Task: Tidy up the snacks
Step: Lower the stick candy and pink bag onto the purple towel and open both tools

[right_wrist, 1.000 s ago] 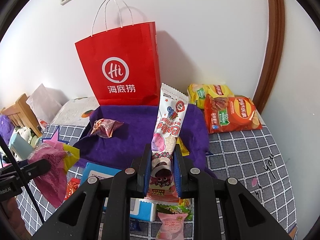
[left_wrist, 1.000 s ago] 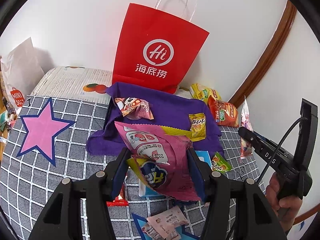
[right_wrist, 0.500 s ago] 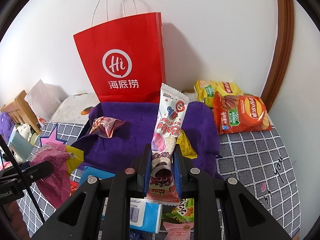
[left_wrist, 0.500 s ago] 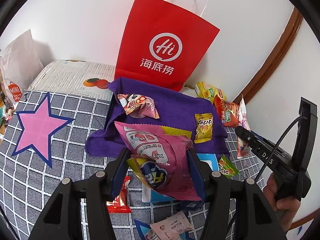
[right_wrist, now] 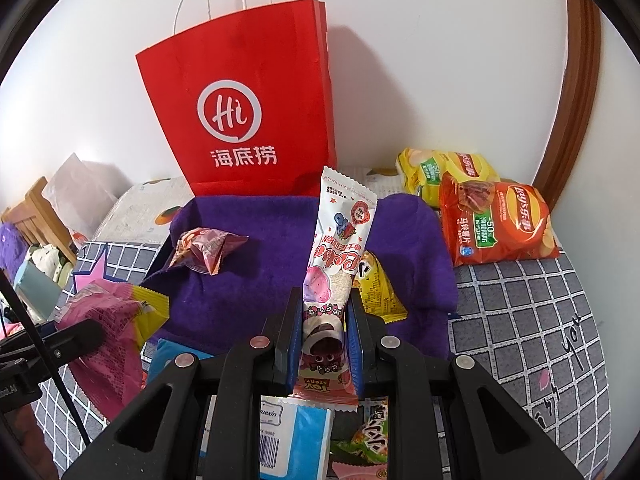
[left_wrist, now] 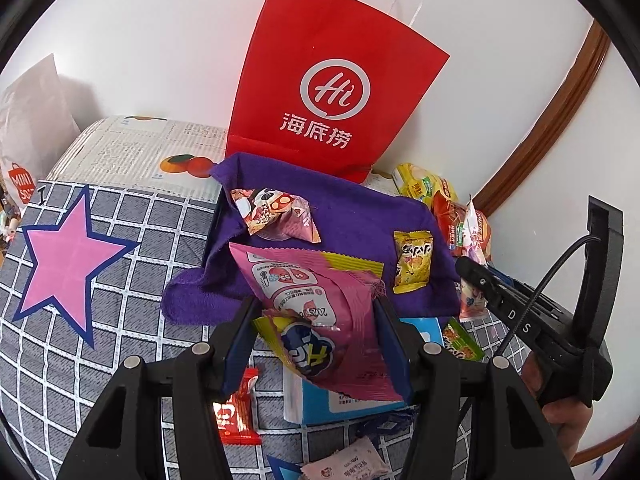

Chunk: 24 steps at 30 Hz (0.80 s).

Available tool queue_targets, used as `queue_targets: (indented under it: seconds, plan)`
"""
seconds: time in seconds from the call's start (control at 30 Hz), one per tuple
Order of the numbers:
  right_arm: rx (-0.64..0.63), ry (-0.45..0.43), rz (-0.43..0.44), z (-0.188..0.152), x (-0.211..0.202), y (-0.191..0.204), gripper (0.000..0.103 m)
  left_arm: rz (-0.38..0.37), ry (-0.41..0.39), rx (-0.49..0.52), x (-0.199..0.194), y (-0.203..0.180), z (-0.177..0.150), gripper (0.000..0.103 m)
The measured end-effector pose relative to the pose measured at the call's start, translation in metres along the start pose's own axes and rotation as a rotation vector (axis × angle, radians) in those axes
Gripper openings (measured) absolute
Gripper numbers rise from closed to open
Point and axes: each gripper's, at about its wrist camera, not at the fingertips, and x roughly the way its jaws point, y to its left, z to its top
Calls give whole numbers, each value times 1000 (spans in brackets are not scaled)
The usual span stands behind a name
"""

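My left gripper point(left_wrist: 316, 316) is shut on a pink snack bag point(left_wrist: 320, 312) and holds it above the near edge of a purple cloth point(left_wrist: 352, 216). My right gripper point(right_wrist: 322, 308) is shut on a long white and pink snack stick pack point(right_wrist: 336, 248), upright over the same purple cloth point(right_wrist: 272, 248). On the cloth lie a crumpled pink pack point(left_wrist: 276, 212) and a small yellow packet point(left_wrist: 412, 260). A red paper bag point(left_wrist: 332, 92) stands behind the cloth against the wall; it also shows in the right wrist view point(right_wrist: 244, 104).
Yellow and red chip bags point(right_wrist: 492, 216) lie right of the cloth. A blue and white box point(left_wrist: 360, 396), a red packet point(left_wrist: 236, 412), a green packet point(left_wrist: 460, 340) and a pink wrapper point(left_wrist: 348, 464) lie on the checked bedspread point(left_wrist: 80, 320). A printed carton point(left_wrist: 132, 148) sits back left.
Both grippers have moved forward toward the purple cloth and the red bag, each still holding its snack. The bag and cloth look nearer and larger.
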Motion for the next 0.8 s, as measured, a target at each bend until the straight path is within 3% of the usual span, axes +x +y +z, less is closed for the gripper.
queue_targets:
  seconds: [0.8]
  plan:
    - [14, 39, -2, 1, 29, -3, 20, -19, 10, 1, 18, 0, 11, 55]
